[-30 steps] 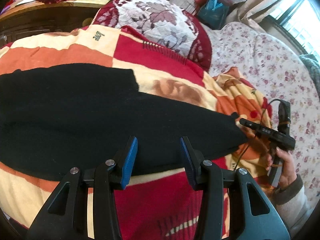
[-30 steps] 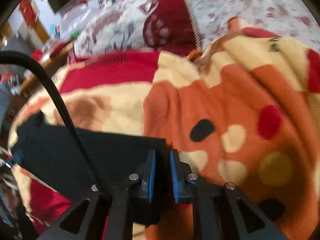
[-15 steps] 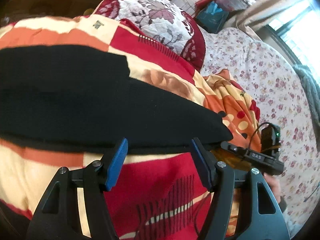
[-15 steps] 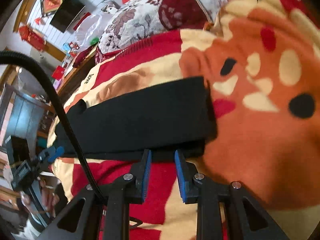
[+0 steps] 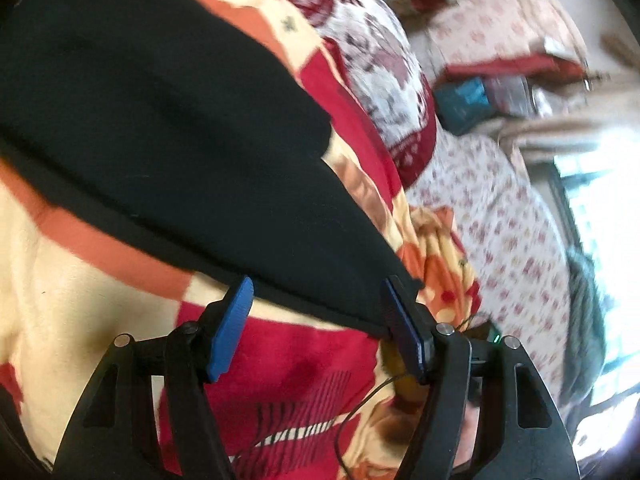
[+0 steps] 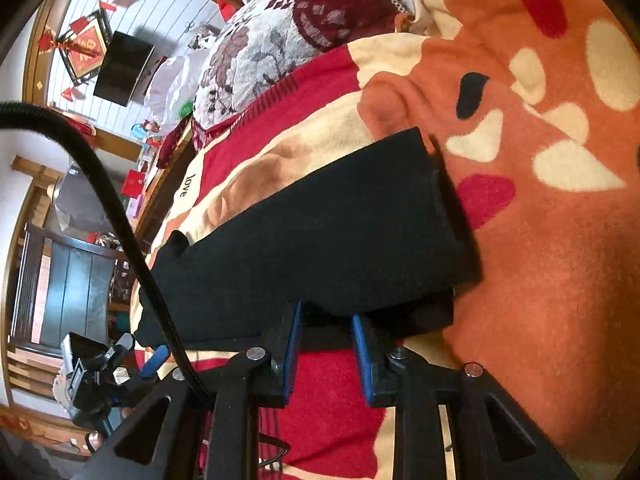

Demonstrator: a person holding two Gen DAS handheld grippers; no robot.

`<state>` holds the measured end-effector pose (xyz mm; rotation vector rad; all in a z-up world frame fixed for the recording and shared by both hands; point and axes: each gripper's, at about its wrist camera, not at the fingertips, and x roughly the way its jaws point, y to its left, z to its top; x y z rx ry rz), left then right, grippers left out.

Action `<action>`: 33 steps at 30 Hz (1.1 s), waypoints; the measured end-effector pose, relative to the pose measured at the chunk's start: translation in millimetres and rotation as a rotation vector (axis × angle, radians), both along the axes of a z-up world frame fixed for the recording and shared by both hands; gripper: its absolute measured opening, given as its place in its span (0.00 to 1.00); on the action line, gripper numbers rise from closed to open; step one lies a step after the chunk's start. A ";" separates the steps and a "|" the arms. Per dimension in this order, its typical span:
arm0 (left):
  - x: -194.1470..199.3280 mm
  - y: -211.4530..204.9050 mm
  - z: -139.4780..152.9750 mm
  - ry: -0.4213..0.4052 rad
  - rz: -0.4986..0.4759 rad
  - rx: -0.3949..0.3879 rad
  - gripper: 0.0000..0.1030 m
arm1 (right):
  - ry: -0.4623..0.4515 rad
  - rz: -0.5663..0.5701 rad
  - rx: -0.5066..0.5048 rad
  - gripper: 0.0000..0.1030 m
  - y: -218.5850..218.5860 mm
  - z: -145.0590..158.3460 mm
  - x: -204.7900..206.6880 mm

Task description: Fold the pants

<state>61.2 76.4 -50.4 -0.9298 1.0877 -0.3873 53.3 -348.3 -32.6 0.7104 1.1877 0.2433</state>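
Both grippers have dropped toward the black pants (image 5: 168, 128), flat on the blanket (image 5: 100, 300). Left gripper (image 5: 316, 320) just opened wide, empty; right gripper (image 6: 326, 354) narrowly parted, empty, at the near hem.

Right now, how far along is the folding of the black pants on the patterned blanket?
Done: the black fabric pants lie lengthwise, one leg stacked on the other, on the red-and-orange patterned blanket. In hand: nothing; the left gripper, jaws just opened wider, and right gripper both stand open at the near edge. Left: the crosswise folds.
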 end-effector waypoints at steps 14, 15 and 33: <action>7.2 4.0 -14.0 0.045 0.072 -0.016 0.66 | 0.007 -0.003 0.010 0.22 -2.0 -1.5 -1.1; 8.3 4.7 -12.8 0.038 0.080 -0.015 0.66 | 0.009 -0.006 0.012 0.22 -2.2 -1.6 -1.0; 26.4 6.8 -7.7 0.016 0.079 0.085 0.07 | -0.078 -0.136 0.031 0.10 -11.2 2.0 -13.0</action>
